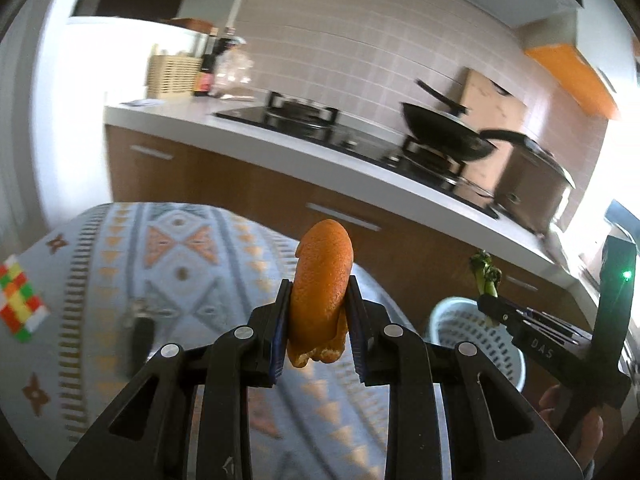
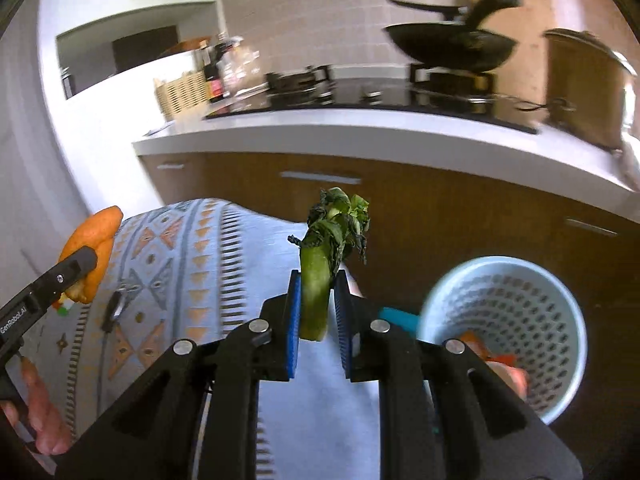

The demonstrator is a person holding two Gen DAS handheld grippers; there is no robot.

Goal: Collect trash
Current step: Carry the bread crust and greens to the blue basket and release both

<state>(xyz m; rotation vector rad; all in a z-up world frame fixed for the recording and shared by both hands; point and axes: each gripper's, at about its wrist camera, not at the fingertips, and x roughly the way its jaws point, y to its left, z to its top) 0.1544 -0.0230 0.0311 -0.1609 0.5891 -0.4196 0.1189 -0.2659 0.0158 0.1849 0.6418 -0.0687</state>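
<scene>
the left gripper (image 1: 319, 312) is nearly closed, its pads pressed on both sides of an orange peel (image 1: 320, 292) that stands upright between them, long axis pointing up and away along the fingers. the right gripper (image 2: 318, 308) is likewise closed down on a green vegetable stalk (image 2: 320, 280), cut end low between the pads and wilted leaves at the top. both pieces of trash are lifted clear above the patterned cloth (image 1: 180, 248) covering the table.

the pale blue basket (image 2: 516, 280) sits off the table's right edge, on the floor side in front of the brown cabinets (image 2: 440, 216). a few orange and red scraps already lie in its bottom. in the right wrist view the basket opens just to the right of the stalk and a little nearer, so the right hand is clearly the closer one; in the left wrist view the basket (image 1: 452, 308) lies well to the right, with the other gripper between it and the peel.

my judgement: the stalk should go first, with a short swing to the right until it hangs over the basket mouth, then the peel crosses after. a toy of coloured blocks (image 1: 20, 300) and a dark key fob (image 1: 140, 332) remain on the cloth to the left.
</scene>
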